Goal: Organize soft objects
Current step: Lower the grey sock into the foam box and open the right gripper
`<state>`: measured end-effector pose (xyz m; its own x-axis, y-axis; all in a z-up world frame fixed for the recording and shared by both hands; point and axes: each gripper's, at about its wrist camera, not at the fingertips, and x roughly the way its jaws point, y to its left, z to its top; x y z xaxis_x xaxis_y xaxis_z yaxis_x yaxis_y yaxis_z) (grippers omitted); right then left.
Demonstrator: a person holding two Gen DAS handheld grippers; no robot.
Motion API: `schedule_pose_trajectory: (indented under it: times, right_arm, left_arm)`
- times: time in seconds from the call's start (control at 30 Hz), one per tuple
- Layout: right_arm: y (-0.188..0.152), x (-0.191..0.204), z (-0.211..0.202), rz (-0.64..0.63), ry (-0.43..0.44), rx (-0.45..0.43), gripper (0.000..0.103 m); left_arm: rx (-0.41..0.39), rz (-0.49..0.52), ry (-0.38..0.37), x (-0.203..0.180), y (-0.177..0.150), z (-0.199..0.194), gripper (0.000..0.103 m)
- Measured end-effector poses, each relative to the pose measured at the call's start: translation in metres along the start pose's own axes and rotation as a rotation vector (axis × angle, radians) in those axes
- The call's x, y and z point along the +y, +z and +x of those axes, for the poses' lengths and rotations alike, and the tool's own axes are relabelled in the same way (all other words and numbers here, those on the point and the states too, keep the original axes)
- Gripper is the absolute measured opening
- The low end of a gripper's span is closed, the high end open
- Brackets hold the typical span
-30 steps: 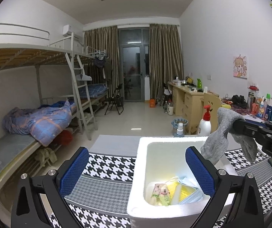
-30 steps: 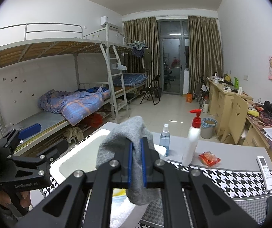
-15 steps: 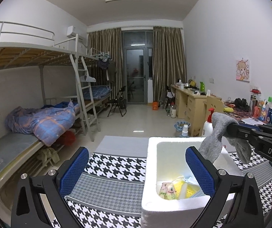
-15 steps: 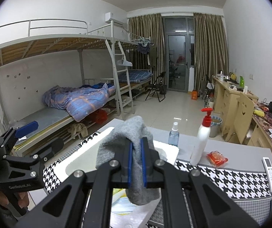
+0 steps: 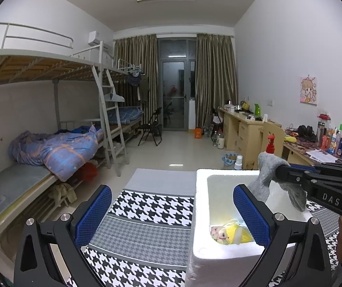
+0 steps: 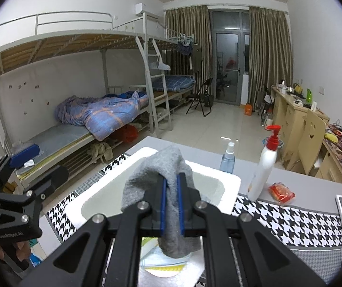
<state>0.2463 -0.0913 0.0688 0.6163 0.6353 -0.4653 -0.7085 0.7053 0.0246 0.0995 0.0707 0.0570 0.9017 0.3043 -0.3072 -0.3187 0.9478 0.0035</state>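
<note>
— While the right gripper (image 6: 171,205) was clamped on the limp grey knitted sock (image 6: 168,186), where did that sock sit relative to the open white foam box (image 5: 202,215)?

— Above the box's opening. From the left wrist view, the sock (image 5: 266,179) hung over the box's far right part, its two ends drooping down on either side of the blue pads, so its long axis ran roughly vertical, folded over the grip.

— And the box's contents?

— A small yellow-and-pink soft toy (image 5: 228,233) lay on the floor of the box, below the sock and apart from it.

— Which gripper was nearer?

— The right one, plainly, since it held the sock. The left gripper (image 5: 171,217) stood spread wide and carried nothing, with the box's left wall between its fingers.

— So the coming move?

— Judging by that, a straight lowering and release; the target lay directly beneath, on the black-and-white houndstooth cloth (image 5: 151,210).
</note>
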Motion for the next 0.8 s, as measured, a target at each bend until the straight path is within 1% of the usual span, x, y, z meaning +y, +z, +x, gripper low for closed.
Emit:
schedule_pose_trajectory:
  times: [0.03,0.1,0.17,0.27,0.37,0.5,0.57,0.73,0.8]
  right_arm:
    - [0.000,0.001,0.001,-0.007,0.001,0.002,0.022]
    - [-0.002,0.004,0.003,-0.018,0.011,0.011,0.047]
    - [-0.003,0.006,0.005,-0.019,0.011,0.019,0.056]
    - [-0.003,0.005,0.009,-0.010,0.019,0.044,0.057]
    - [-0.004,0.006,0.012,-0.017,0.011,0.066,0.062]
    - [-0.007,0.008,0.012,-0.026,0.009,0.074,0.063]
    - [-0.007,0.008,0.010,-0.024,0.008,0.069,0.063]
    - [-0.006,0.006,0.007,-0.019,0.009,0.061,0.063]
    - [-0.006,0.006,0.005,-0.020,0.016,0.054,0.063]
  left_arm:
    - [0.002,-0.003,-0.001,0.000,0.000,0.001,0.102]
    - [0.003,-0.007,0.000,0.003,-0.002,0.000,0.102]
    - [0.007,-0.010,-0.002,0.005,-0.002,0.002,0.102]
    - [0.013,-0.013,-0.002,0.005,-0.004,0.003,0.102]
    - [0.019,-0.014,-0.008,0.005,-0.004,0.005,0.102]
    - [0.028,-0.001,-0.012,0.001,-0.005,0.007,0.102]
    - [0.026,0.006,-0.028,-0.001,-0.006,0.005,0.102]
    - [0.028,0.068,-0.067,-0.012,-0.006,0.003,0.102]
    - [0.036,0.091,-0.071,-0.015,-0.008,0.005,0.102]
